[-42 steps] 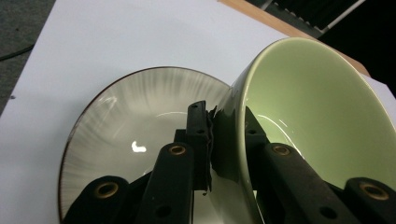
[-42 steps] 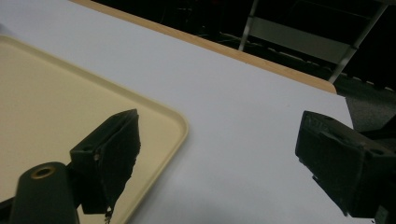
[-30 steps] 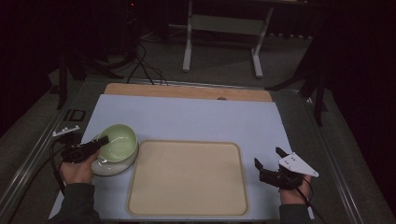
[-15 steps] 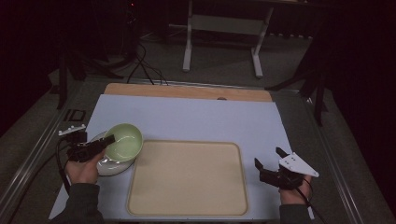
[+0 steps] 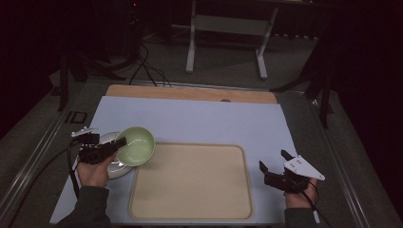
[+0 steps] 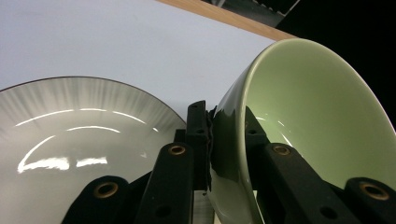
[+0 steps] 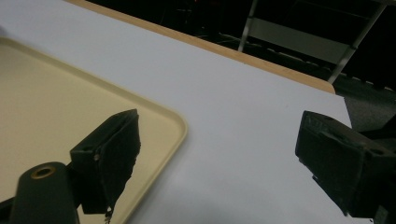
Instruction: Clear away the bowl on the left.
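A pale green bowl [image 5: 137, 145] [image 6: 308, 130] hangs tilted above the table's left side, over the near left corner of the beige tray [image 5: 190, 209]. My left gripper [image 5: 119, 141] [image 6: 224, 140] is shut on its rim, one jaw outside the wall and one inside. Below it lies a grey-white plate [image 5: 114, 168] [image 6: 70, 140] on the pale blue mat [image 5: 199, 118]. My right gripper [image 5: 273, 160] [image 7: 219, 158] stands open just right of the tray, with nothing between its jaws.
The tray [image 7: 56, 121] is bare and takes up the mat's near middle. A wooden strip [image 5: 190, 93] runs along the mat's far edge. Metal rails border the table at both sides. A stand's legs [image 5: 225, 42] and cables lie on the floor beyond.
My left gripper has lifted the green bowl off the plate and carried it right toward the tray, tilting it. The plate is now uncovered. The right gripper has not moved.
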Tool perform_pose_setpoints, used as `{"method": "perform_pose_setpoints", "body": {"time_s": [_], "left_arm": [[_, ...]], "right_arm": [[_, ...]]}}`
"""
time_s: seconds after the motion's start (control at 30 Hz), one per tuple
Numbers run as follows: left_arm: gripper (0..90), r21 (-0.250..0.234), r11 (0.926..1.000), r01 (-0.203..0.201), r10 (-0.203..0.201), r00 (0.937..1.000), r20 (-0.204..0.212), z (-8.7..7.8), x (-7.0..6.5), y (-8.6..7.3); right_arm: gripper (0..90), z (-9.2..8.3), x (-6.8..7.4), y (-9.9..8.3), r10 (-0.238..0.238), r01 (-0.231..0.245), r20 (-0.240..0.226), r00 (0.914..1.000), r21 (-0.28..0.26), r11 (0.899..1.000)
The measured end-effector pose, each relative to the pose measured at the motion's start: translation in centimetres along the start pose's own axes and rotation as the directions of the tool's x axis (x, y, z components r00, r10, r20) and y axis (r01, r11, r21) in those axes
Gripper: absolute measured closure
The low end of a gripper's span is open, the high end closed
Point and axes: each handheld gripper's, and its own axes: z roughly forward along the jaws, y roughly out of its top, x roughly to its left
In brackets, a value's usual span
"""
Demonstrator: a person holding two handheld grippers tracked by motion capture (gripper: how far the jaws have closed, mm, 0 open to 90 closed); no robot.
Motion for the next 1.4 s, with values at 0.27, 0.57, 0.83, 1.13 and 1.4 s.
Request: {"method": "perform_pose_setpoints", "body": {"time_s": [0.27,0.57,0.83,1.13,1.4], "left_arm": [[80.5,0.004,1.0000,-0.005,0.005,0.9999,0.015,0.2,-0.6,-0.1],[80.3,0.009,0.9997,-0.020,0.020,0.9994,0.029,0.5,-1.5,-0.1],[80.2,0.017,0.9991,-0.038,0.037,0.9981,0.048,0.9,-2.3,-0.2],[80.3,0.022,0.9984,-0.053,0.051,0.9964,0.067,1.2,-3.0,-0.3],[80.2,0.025,0.9978,-0.062,0.060,0.9952,0.078,1.3,-3.5,-0.4]], "right_arm": [[13.6,0.0,0.0,0.0,-0.002,0.002,0.000,1.0000,-0.006,1.000],[13.6,0.0,0.0,0.0,-0.001,0.001,-0.002,1.0000,-0.007,1.000],[13.6,-0.1,0.0,0.0,-0.002,0.002,-0.003,1.0000,-0.008,1.000],[13.6,-0.1,0.0,0.0,-0.001,0.001,-0.002,1.0000,-0.009,1.000],[13.6,-0.1,0.0,0.0,-0.002,0.002,-0.002,1.0000,-0.009,1.000]]}}
